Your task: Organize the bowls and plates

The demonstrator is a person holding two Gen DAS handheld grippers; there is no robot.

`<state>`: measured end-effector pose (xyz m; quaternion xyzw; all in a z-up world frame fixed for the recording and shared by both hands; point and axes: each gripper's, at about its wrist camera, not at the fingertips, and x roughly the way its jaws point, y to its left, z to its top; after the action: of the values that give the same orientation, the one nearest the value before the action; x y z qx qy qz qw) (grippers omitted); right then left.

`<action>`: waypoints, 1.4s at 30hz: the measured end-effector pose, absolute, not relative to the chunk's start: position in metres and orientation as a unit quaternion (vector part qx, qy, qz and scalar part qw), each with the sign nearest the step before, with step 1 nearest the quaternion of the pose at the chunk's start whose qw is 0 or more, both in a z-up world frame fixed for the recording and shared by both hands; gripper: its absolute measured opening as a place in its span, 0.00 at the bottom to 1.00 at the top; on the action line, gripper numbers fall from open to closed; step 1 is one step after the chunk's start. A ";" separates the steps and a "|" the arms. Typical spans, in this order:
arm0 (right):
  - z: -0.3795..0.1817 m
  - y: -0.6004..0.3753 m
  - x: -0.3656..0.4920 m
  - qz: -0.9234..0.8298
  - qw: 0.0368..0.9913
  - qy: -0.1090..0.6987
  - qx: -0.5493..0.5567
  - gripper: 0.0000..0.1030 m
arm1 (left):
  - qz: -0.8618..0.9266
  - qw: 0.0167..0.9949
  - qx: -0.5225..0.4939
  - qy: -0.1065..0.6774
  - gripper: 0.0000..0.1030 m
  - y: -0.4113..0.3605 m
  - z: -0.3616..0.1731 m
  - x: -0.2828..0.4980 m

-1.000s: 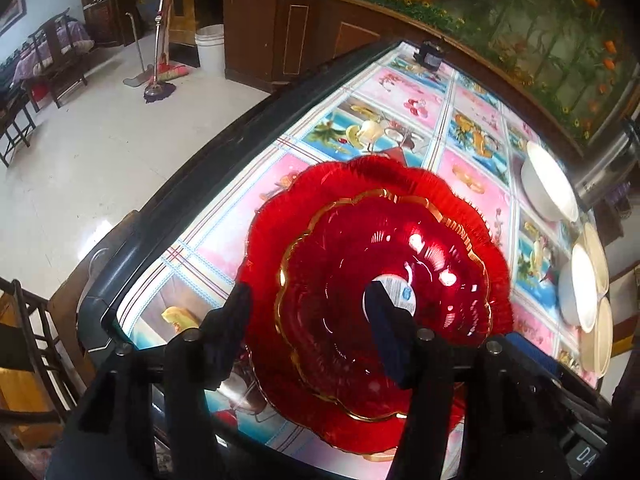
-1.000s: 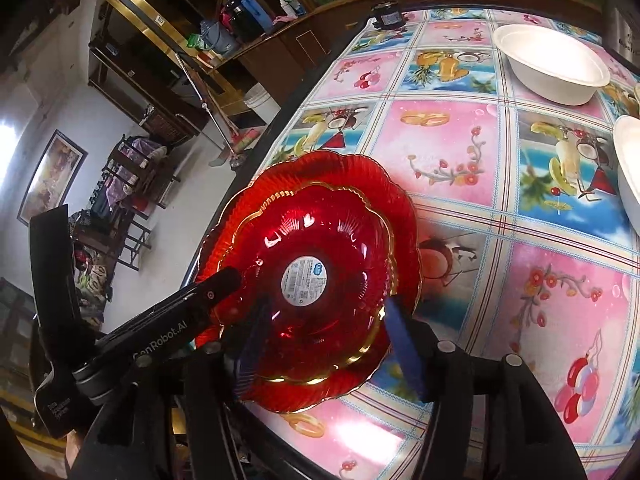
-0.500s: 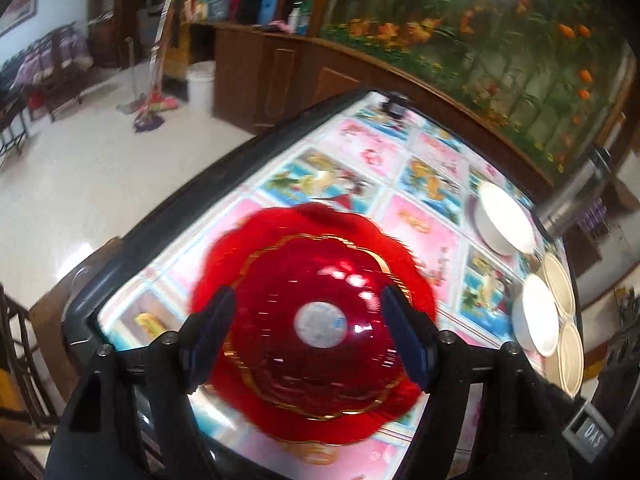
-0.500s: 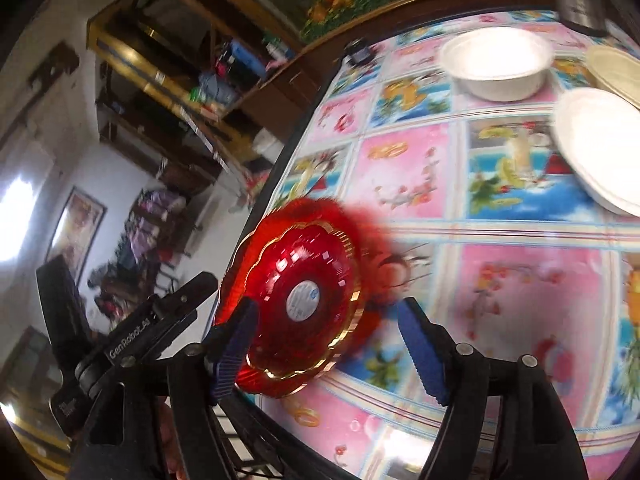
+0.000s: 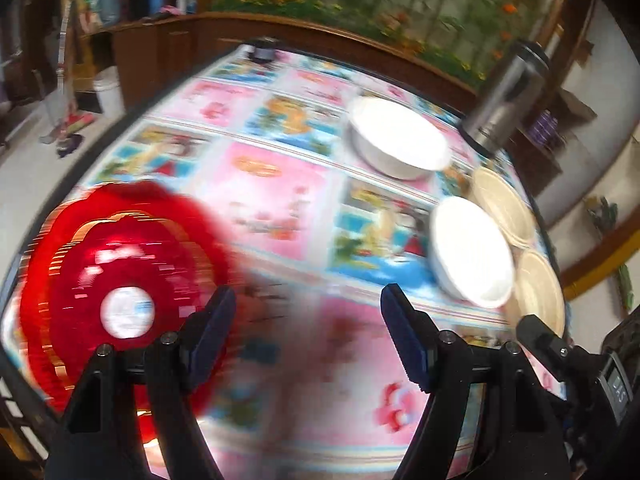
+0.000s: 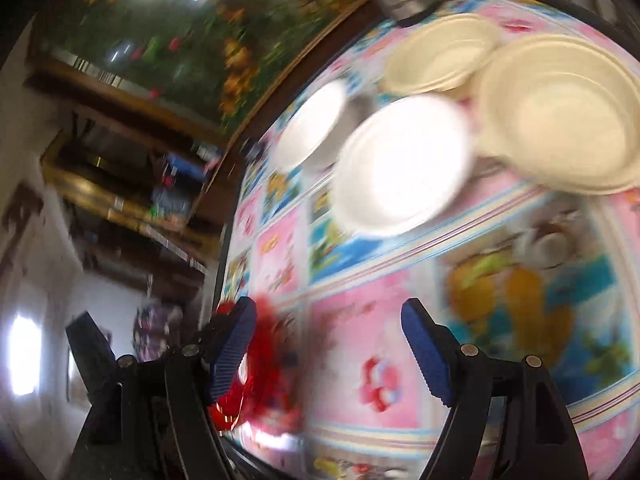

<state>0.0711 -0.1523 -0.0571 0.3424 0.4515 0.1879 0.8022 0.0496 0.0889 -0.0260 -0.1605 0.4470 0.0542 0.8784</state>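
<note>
Two stacked red scalloped plates (image 5: 120, 280) lie at the table's near left corner; they show in the right wrist view (image 6: 264, 372) behind the left finger. Two white bowls (image 5: 396, 140) (image 5: 472, 252) and two cream plates (image 5: 504, 204) (image 5: 538, 292) sit at the right side. In the right wrist view the white bowls (image 6: 400, 168) (image 6: 310, 128) and cream plates (image 6: 560, 116) (image 6: 440, 56) are ahead. My left gripper (image 5: 308, 332) is open and empty over the table, right of the red plates. My right gripper (image 6: 328, 348) is open and empty. Both views are blurred.
The table (image 5: 280, 200) has a pink and blue picture cloth. A steel flask (image 5: 508, 96) stands at the far right corner. A small dark object (image 5: 262, 50) sits at the far edge. A wooden cabinet and floral wall lie behind.
Both grippers have opened, left the red plates on the table, and swung right toward the white bowls and cream plates. The red plates now lie at the left of both views.
</note>
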 end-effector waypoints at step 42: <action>-0.097 -0.193 0.155 0.098 0.804 0.472 0.350 0.17 | 0.043 0.869 -0.073 0.487 0.19 -0.006 -0.076 0.153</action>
<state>0.1550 -0.1930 -0.0970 0.3499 0.4715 0.0978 0.8035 0.1534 -0.0055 -0.0761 -0.0727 0.4867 0.0426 0.8695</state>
